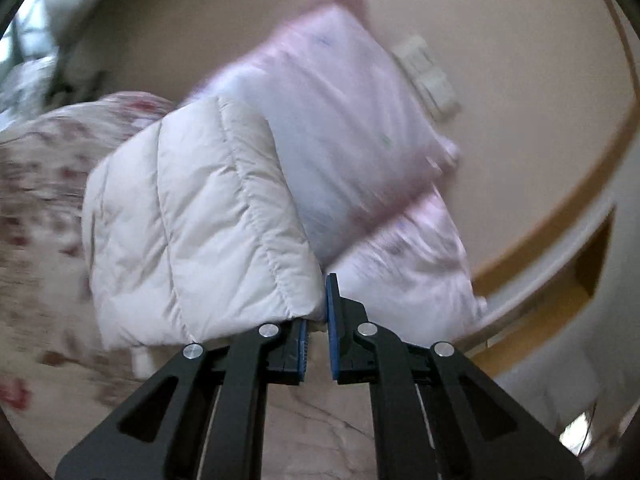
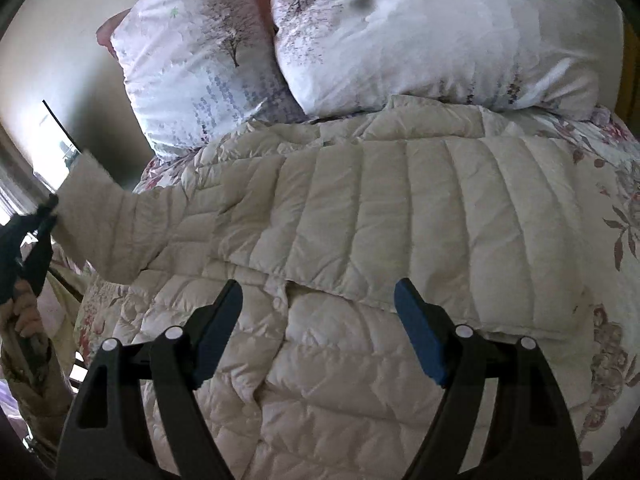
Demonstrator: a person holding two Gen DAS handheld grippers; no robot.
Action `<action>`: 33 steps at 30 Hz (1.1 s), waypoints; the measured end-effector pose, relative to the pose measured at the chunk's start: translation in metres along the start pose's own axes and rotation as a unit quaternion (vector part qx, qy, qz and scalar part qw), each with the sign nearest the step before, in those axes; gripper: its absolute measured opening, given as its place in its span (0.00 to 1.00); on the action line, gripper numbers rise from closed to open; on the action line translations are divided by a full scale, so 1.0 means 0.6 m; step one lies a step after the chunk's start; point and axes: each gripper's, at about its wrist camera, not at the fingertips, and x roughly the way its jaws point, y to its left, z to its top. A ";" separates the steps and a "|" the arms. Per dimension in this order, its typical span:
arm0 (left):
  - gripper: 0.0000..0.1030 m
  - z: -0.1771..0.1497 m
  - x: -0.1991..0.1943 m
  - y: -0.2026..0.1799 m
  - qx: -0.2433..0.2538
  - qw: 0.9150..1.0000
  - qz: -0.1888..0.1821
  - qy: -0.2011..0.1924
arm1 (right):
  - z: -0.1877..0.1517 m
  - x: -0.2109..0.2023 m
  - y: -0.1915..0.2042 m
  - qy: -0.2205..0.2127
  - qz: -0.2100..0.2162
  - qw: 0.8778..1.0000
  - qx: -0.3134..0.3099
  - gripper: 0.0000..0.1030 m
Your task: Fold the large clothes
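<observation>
A cream quilted down jacket (image 2: 360, 220) lies spread on the bed, one sleeve folded across its body. My left gripper (image 1: 318, 316) is shut on the cuff of the other sleeve (image 1: 192, 216) and holds it lifted; that gripper (image 2: 40, 216) shows at the left edge of the right wrist view, with the sleeve (image 2: 104, 220) stretched out from the jacket. My right gripper (image 2: 320, 308) is open and empty, hovering just above the jacket's lower body.
Two pale pink printed pillows (image 2: 420, 40) lean at the head of the bed, just beyond the jacket. A floral bedspread (image 2: 612, 216) covers the bed. A wall with a socket panel (image 1: 428, 76) and a wooden headboard edge (image 1: 560, 208) stand behind.
</observation>
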 end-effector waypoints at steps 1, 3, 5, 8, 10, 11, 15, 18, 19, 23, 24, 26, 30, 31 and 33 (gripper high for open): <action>0.07 -0.011 0.013 -0.013 0.008 1.000 -0.005 0.008 | -0.001 -0.001 -0.004 -0.001 -0.001 1.000 0.002 0.76; 0.07 -0.041 0.050 -0.042 0.024 0.999 -0.017 0.034 | -0.002 -0.004 -0.010 -0.003 -0.003 1.000 0.006 0.76; 0.07 -0.080 0.089 -0.065 0.036 0.997 -0.022 0.071 | -0.003 -0.008 -0.015 -0.007 -0.007 1.000 0.008 0.76; 0.08 -0.138 0.137 -0.090 0.065 0.990 -0.004 0.126 | -0.003 -0.015 -0.025 -0.014 -0.016 1.000 0.012 0.76; 0.13 -0.171 0.168 -0.103 0.089 0.982 0.011 0.163 | -0.002 -0.019 -0.033 -0.018 -0.021 0.999 0.017 0.76; 0.19 -0.193 0.188 -0.109 0.105 0.976 0.018 0.190 | -0.002 -0.020 -0.035 -0.020 -0.023 0.999 0.019 0.76; 0.48 -0.250 0.215 -0.118 0.145 0.954 0.023 0.262 | 0.001 -0.024 -0.034 -0.027 -0.030 0.999 0.014 0.76; 0.55 -0.254 0.189 -0.110 0.145 0.954 0.009 0.264 | 0.002 -0.024 -0.005 -0.036 -0.027 0.999 -0.017 0.76; 0.55 -0.249 0.172 -0.103 0.141 0.956 0.003 0.258 | 0.003 -0.024 0.009 -0.040 -0.022 0.998 -0.033 0.76; 0.56 -0.223 0.091 -0.067 0.136 0.967 0.016 0.215 | 0.002 -0.012 0.089 -0.058 0.000 0.992 -0.117 0.76; 0.56 -0.217 0.083 -0.062 0.136 0.968 0.023 0.208 | 0.001 -0.007 0.113 -0.061 0.005 0.988 -0.141 0.76; 0.56 -0.212 0.060 -0.045 0.142 0.969 0.054 0.194 | -0.007 0.007 0.163 -0.071 0.006 0.978 -0.198 0.76; 0.56 -0.213 0.018 -0.009 0.148 0.967 0.097 0.184 | -0.027 0.039 0.254 -0.089 0.001 0.948 -0.305 0.75; 0.56 -0.216 0.012 -0.003 0.146 0.967 0.100 0.183 | -0.028 0.049 0.272 -0.089 0.006 0.942 -0.324 0.74; 0.56 -0.223 -0.001 0.006 0.142 0.968 0.102 0.179 | -0.030 0.075 0.305 -0.082 0.014 0.933 -0.351 0.71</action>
